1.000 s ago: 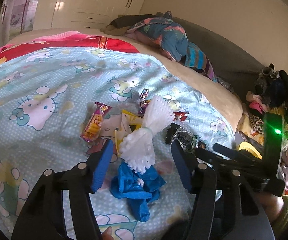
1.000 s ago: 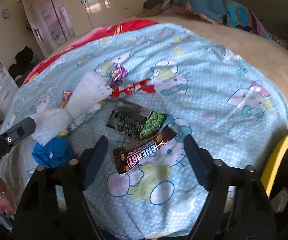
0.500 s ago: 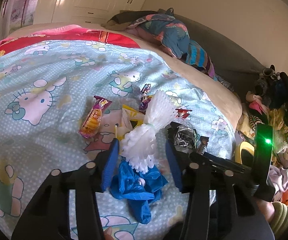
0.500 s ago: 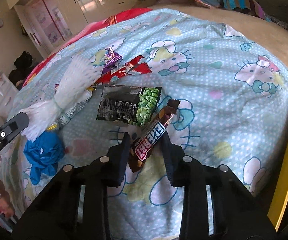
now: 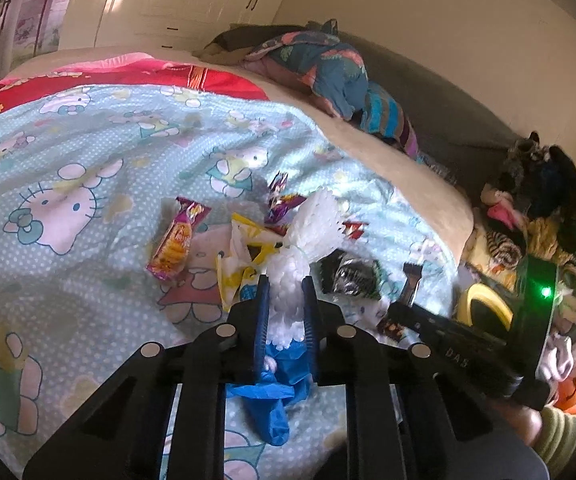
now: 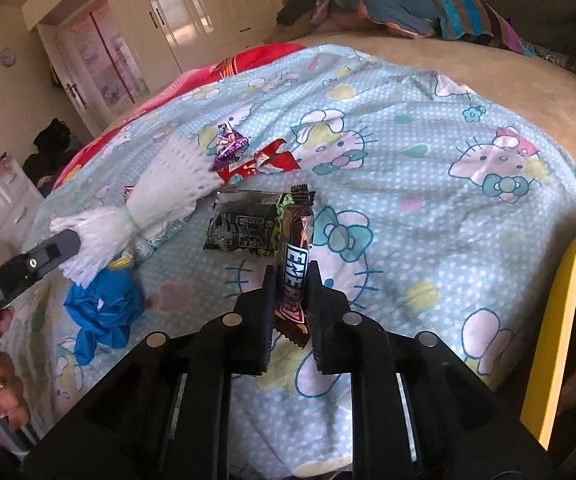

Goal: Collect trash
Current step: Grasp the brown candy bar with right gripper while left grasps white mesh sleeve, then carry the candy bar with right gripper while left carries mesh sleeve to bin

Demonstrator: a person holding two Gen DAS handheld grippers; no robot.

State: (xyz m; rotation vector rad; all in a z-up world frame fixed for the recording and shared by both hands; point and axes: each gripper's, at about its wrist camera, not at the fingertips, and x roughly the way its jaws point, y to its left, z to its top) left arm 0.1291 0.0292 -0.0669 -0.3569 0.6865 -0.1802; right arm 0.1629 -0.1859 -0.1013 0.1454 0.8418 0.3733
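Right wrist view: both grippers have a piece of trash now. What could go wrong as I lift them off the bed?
The right gripper pinches the brown bar wrapper near its lower end; the long free end may flop or slip out. The left gripper squeezes only the near end of the white foam net, which lies over the yellow wrapper and blue glove, so lifting may drag those along.

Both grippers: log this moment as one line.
left gripper: shut on white foam net | right gripper: shut on energy bar wrapper
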